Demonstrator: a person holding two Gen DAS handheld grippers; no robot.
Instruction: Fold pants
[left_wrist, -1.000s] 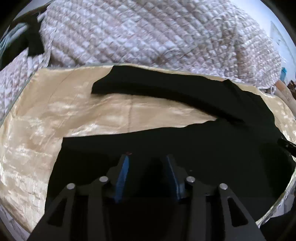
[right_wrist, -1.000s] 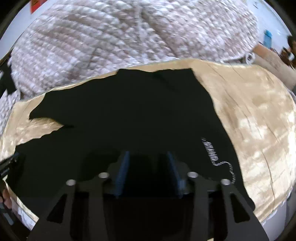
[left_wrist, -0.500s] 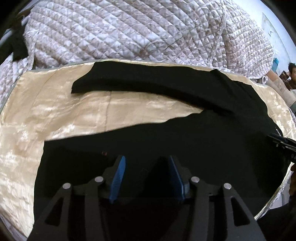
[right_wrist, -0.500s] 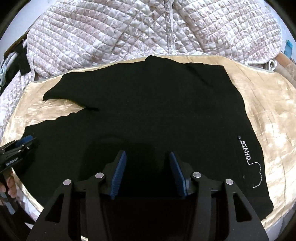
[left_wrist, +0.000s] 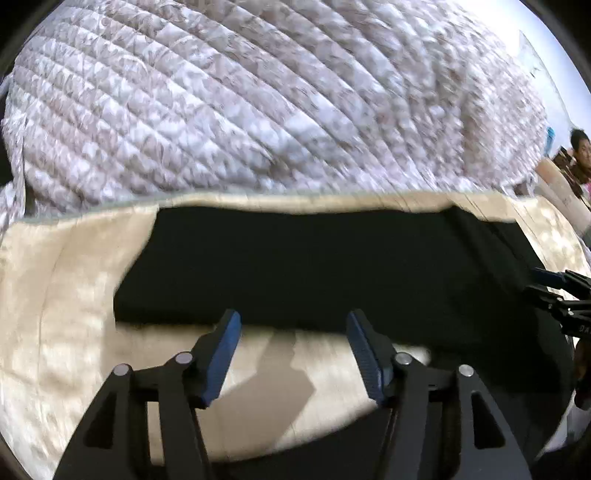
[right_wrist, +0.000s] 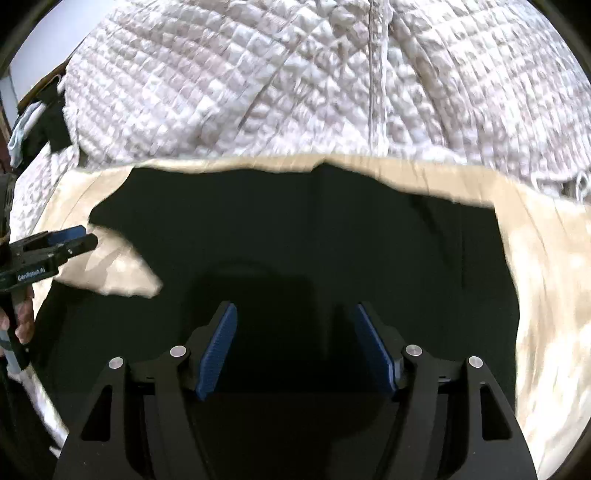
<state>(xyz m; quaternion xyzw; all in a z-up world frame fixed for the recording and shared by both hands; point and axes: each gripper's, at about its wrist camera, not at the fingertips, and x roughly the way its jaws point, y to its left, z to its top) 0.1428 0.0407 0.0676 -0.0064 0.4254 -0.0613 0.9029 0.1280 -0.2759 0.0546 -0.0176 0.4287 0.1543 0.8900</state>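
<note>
Black pants (left_wrist: 314, 266) lie spread on a cream satin sheet (left_wrist: 55, 295). In the left wrist view the far leg lies straight ahead, and the near leg shows as a dark strip at the bottom edge. My left gripper (left_wrist: 293, 325) is open and empty, over the bare sheet between the two legs. In the right wrist view the pants' waist part (right_wrist: 314, 240) fills the middle. My right gripper (right_wrist: 295, 317) is open and empty above it. The left gripper shows at the left edge of the right wrist view (right_wrist: 55, 243), and the right gripper at the right edge of the left wrist view (left_wrist: 557, 291).
A quilted white and grey cover (left_wrist: 258, 103) rises behind the sheet in both views (right_wrist: 295, 85). A person's face (left_wrist: 581, 147) shows at the far right. Dark clothing (right_wrist: 51, 122) hangs at the far left.
Both grippers have moved forward, away from the near edge of the pants. The left gripper was low over the near leg and now is over the sheet between the legs. Both stay open.
</note>
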